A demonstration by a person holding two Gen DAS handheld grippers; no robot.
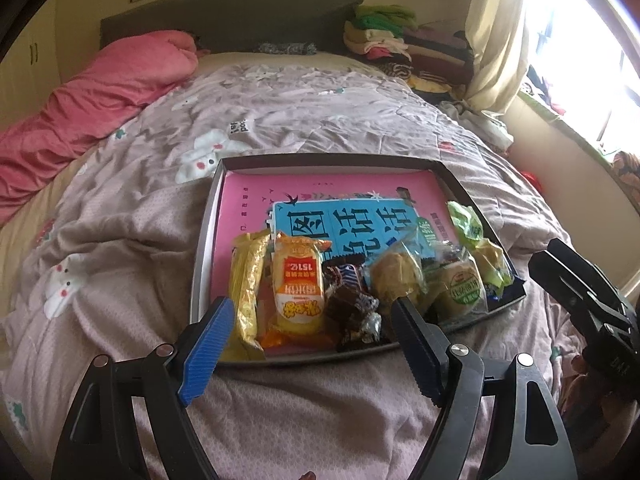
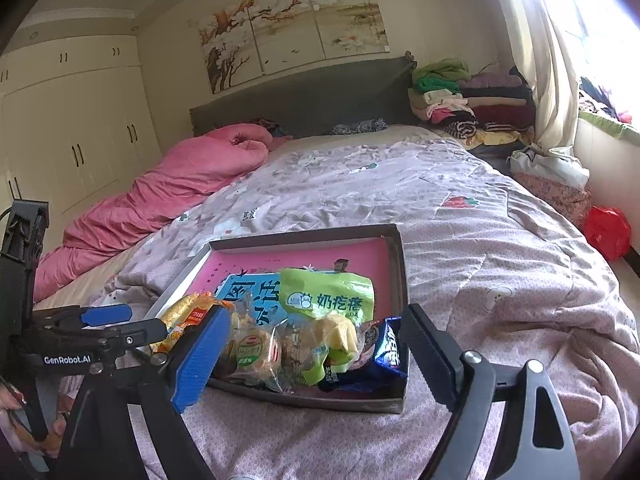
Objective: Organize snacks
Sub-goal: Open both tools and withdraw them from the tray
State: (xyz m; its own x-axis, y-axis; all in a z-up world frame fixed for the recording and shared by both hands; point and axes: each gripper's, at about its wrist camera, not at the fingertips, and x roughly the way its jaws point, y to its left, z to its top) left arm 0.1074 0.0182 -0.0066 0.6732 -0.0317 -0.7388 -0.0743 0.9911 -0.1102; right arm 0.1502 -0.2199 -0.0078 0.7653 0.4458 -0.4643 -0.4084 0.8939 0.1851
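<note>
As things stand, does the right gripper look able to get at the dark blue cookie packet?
Probably yes: the right gripper is open and empty, and the dark blue cookie packet lies uncovered at the tray's near corner, just ahead.

Your left claw (image 1: 312, 316) covers the near rim of the tray (image 1: 208, 216) and the lower ends of the yellow wafer pack (image 1: 248, 280) and the dark candy wrappers (image 1: 352, 304). The snacks hide much of the printed sheet (image 1: 312, 200) beneath them, so you cannot read its lettering whole. In your right wrist view the blue pad hides part of the orange packet (image 2: 192, 312), and the dark blue biscuit pack (image 2: 390, 354) is half buried under the green bag (image 2: 328, 296). The window (image 2: 600, 0) is blown out to white. The hand (image 2: 12, 404) is cut off by the left edge.
</note>
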